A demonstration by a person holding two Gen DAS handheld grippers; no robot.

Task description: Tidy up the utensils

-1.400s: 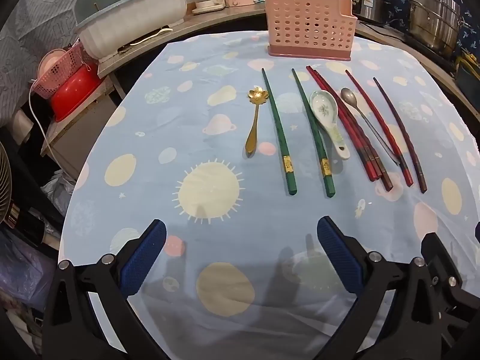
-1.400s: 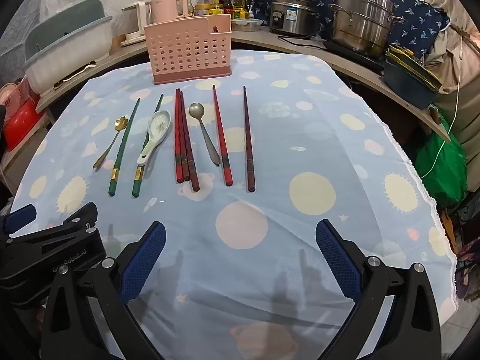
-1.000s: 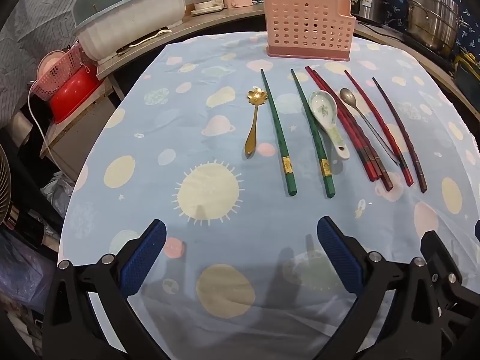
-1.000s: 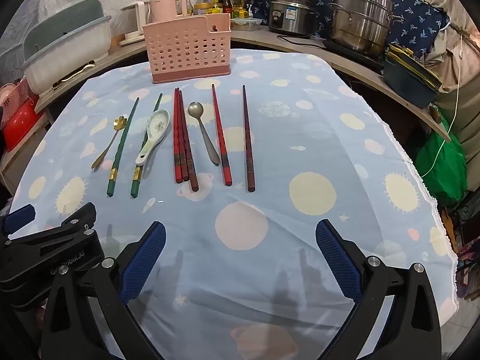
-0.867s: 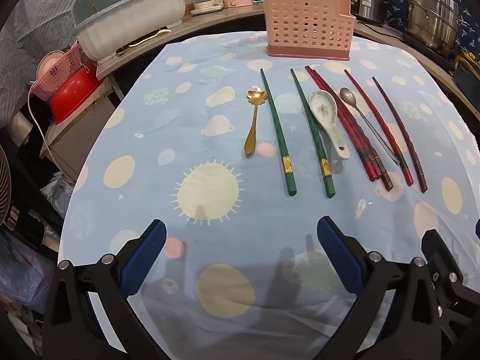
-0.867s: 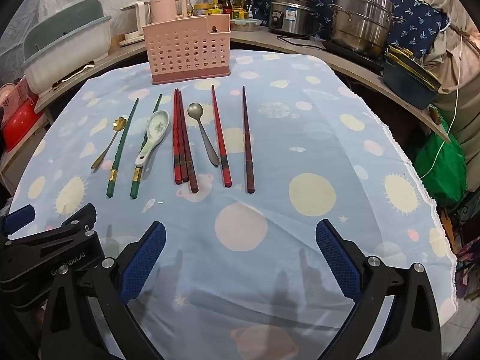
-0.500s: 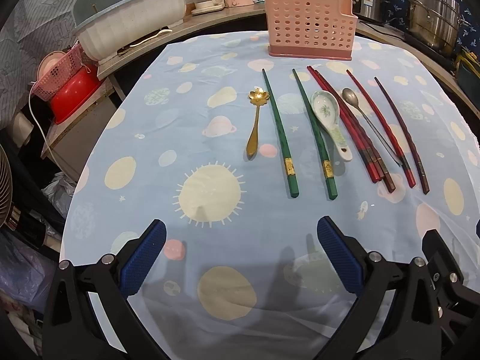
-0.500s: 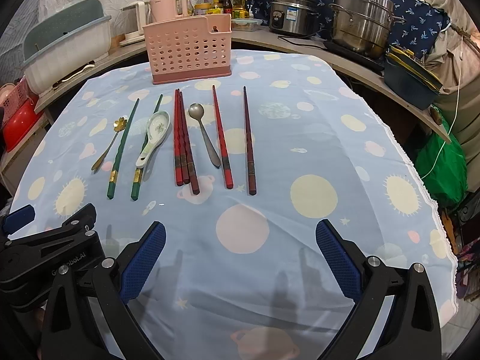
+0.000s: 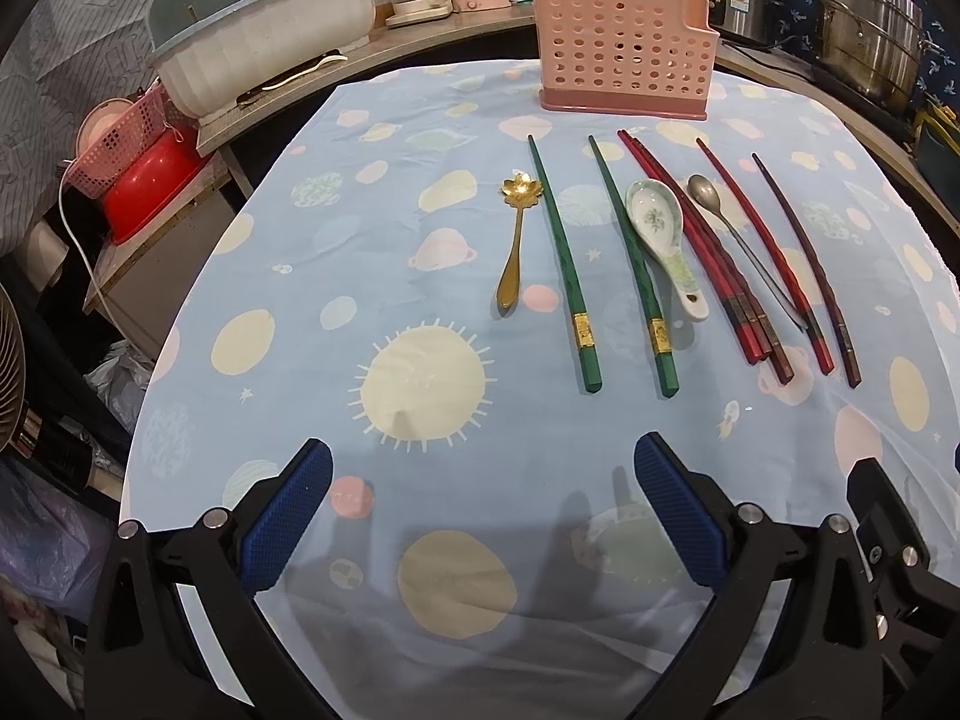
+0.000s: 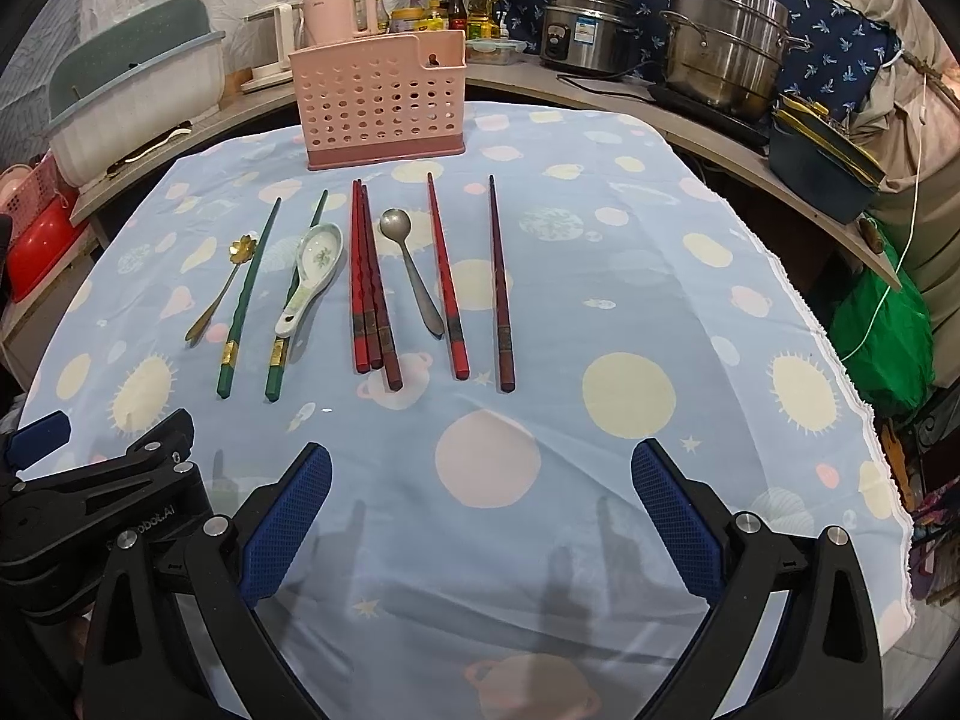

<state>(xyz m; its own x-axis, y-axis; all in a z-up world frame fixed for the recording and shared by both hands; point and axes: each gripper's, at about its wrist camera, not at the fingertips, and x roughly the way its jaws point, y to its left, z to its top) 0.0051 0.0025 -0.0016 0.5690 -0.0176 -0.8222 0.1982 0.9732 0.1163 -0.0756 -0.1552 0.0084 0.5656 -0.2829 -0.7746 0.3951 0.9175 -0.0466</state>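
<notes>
Pink plastic, perforated, upright at the far edge of the table [image 9: 420, 528]: that is the utensil holder [image 9: 624, 75], and nothing can be seen standing in it yet. In front of it the utensils are laid out in a row on the blue planet-print cloth [image 10: 600, 276]. From the left wrist view they are read off left to right: a gold spoon [image 9: 516, 240], two green chopsticks [image 9: 564, 264] lying apart, a white ceramic spoon [image 9: 660, 234] resting against the second green stick, a tight bundle of red chopsticks [image 9: 702, 252], a steel spoon [image 9: 738, 246], then two more dark red chopsticks [image 9: 804, 270] set well apart from each other.

The left tongs [image 9: 480, 510] are held released, blue pads spread wide, low over the near part of the table with nothing between them. The right tongs [image 10: 480, 510] are likewise held wide apart and empty, just beside the left tool, whose black frame is caught at the lower left of the right wrist view.

Since a second ago almost nothing has been altered: the row of utensils has not been touched, and only a slight drift of both views is noted, the items sliding a shade lower in frame. It is judged that the task is barely begun, every piece still out on the cloth. A first pick is likely to be called for next, and the thin, flat-lying chopsticks may prove awkward to pinch off the soft fabric.
</notes>
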